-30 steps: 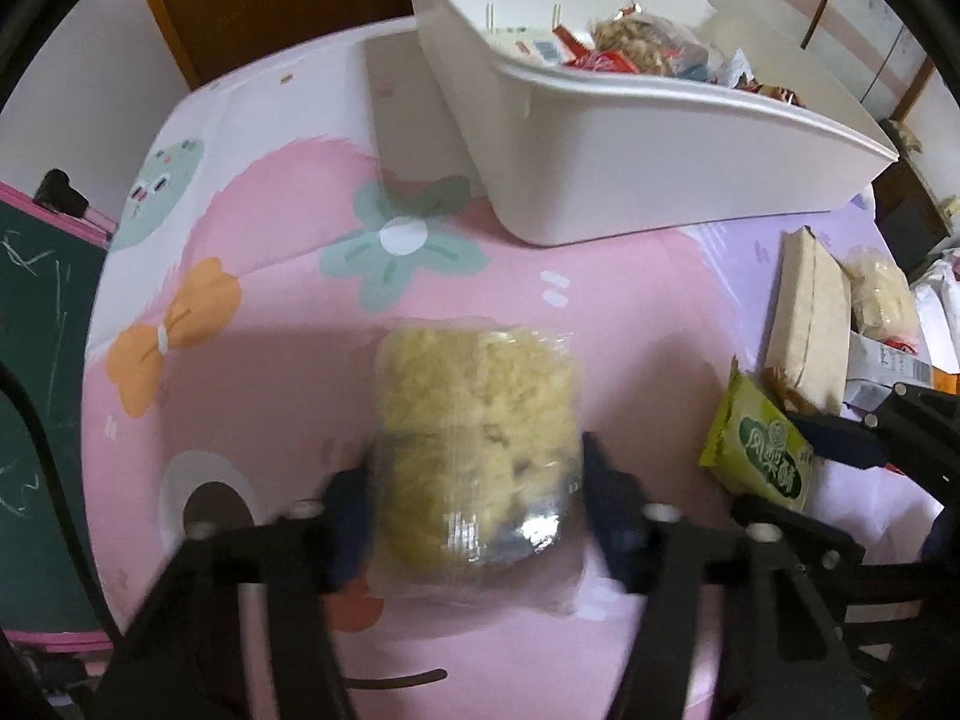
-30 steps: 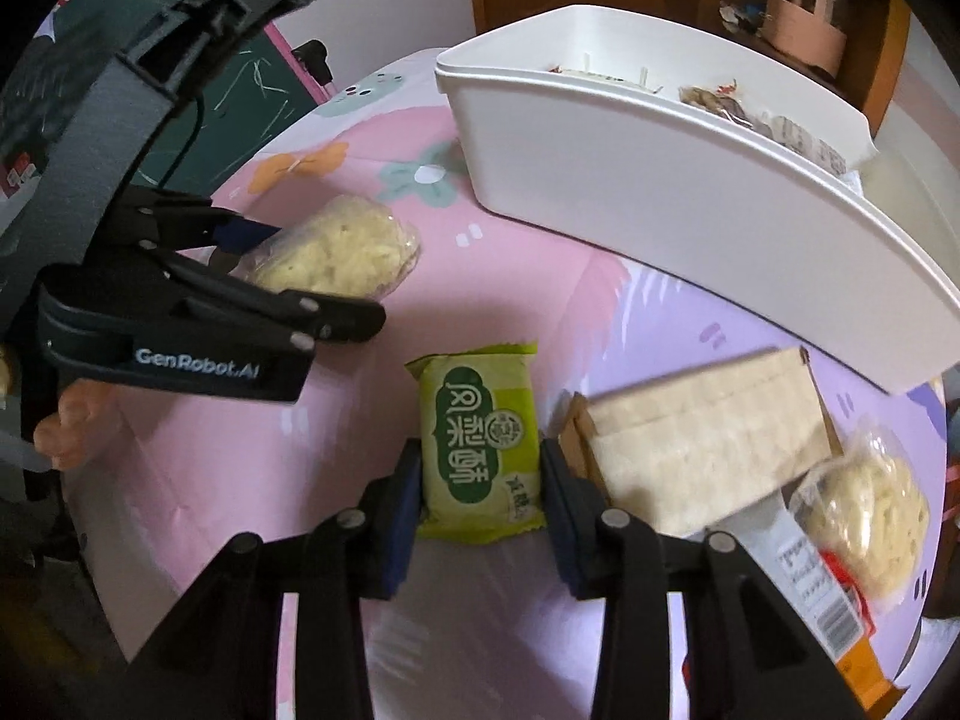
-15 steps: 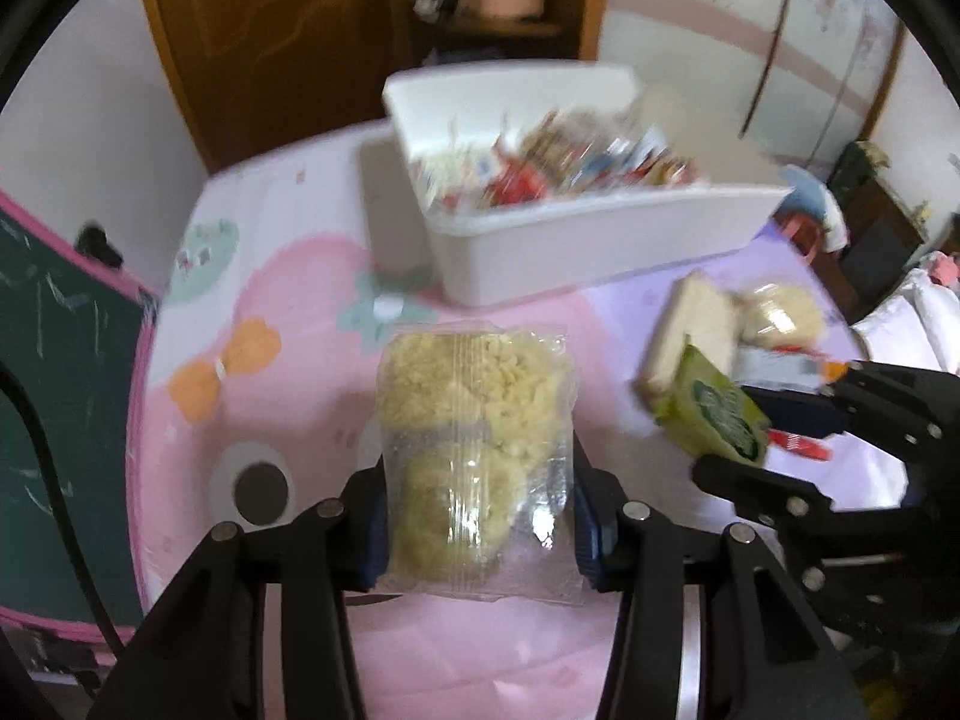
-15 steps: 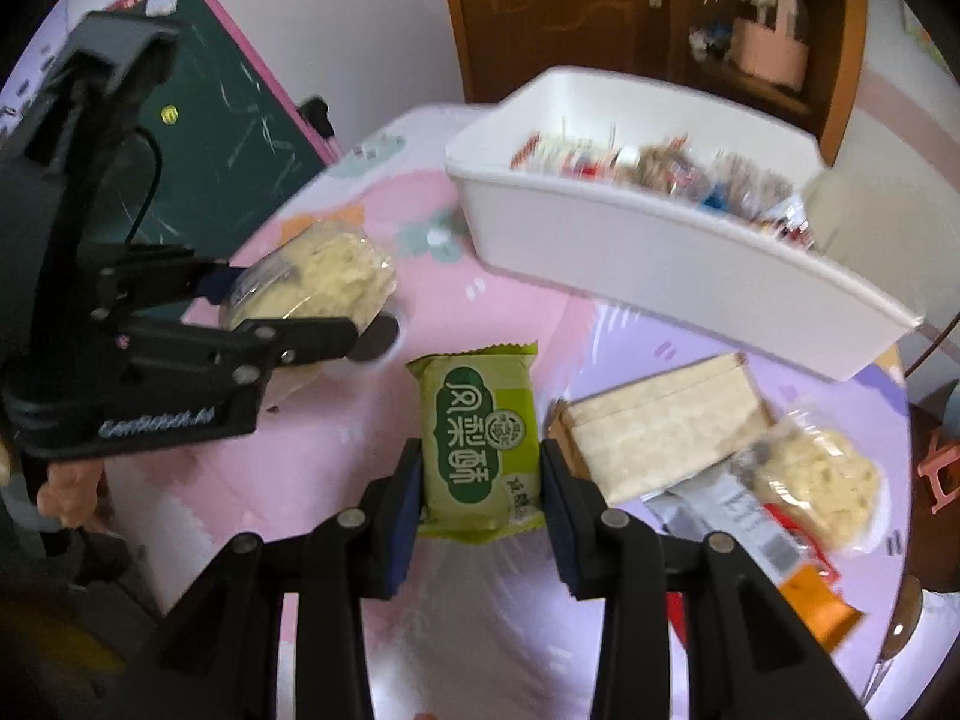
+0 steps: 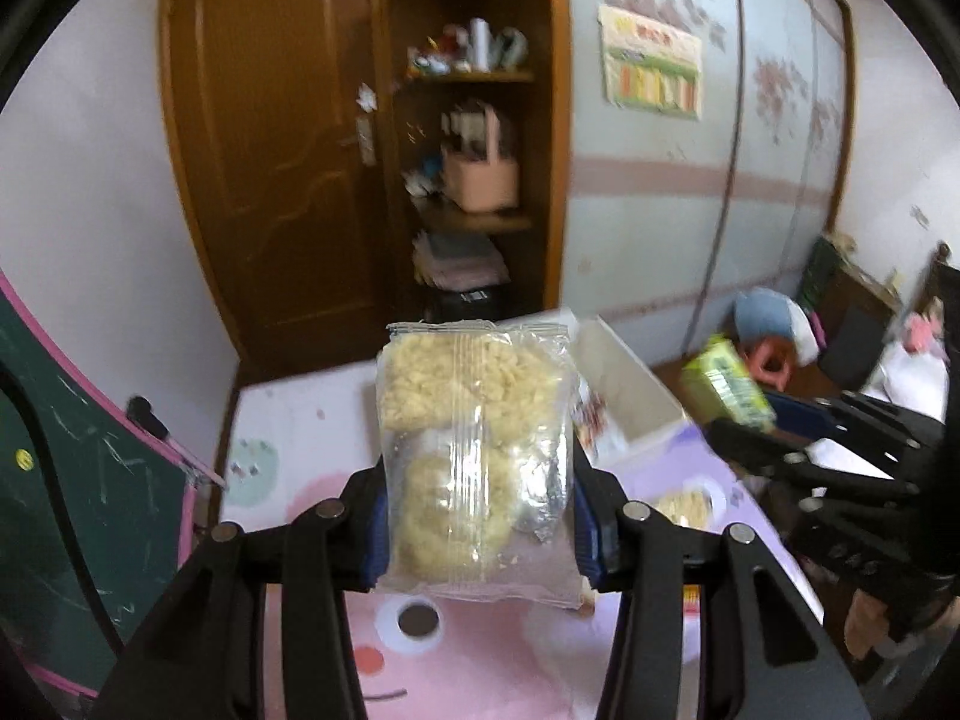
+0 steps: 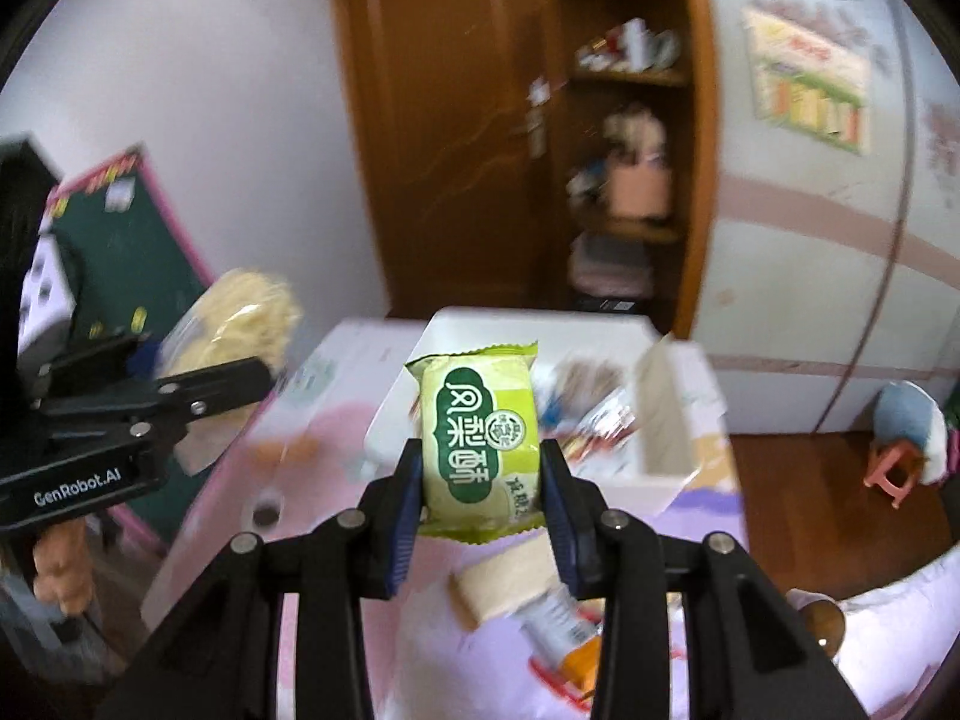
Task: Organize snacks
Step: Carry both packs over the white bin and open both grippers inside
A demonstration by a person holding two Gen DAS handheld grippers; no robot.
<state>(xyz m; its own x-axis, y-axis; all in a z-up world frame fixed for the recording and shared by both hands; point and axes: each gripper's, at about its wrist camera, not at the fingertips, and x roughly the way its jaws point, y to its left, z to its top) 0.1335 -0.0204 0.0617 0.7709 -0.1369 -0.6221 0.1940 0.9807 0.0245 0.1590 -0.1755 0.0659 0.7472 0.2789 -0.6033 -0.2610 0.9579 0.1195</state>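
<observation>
My left gripper (image 5: 477, 531) is shut on a clear bag of yellow crumbly snack (image 5: 474, 456) and holds it high above the pink table (image 5: 480, 672). My right gripper (image 6: 480, 483) is shut on a green snack packet (image 6: 477, 438), also lifted; that packet shows at the right of the left wrist view (image 5: 726, 384). The white bin (image 6: 654, 420) with several snacks lies below and beyond both grippers. The left gripper and its bag show at the left of the right wrist view (image 6: 234, 324).
A beige packet (image 6: 510, 579), an orange-and-white packet (image 6: 564, 642) and a small yellow snack bag (image 5: 684, 507) lie on the table. A green chalkboard (image 5: 72, 480) stands at the left. A wooden door (image 5: 270, 180) and shelves (image 5: 474, 180) are behind.
Both grippers have risen well above the table with their packets and tilted up, so the room's door and wall fill the views. The bin now sits lower in both.
</observation>
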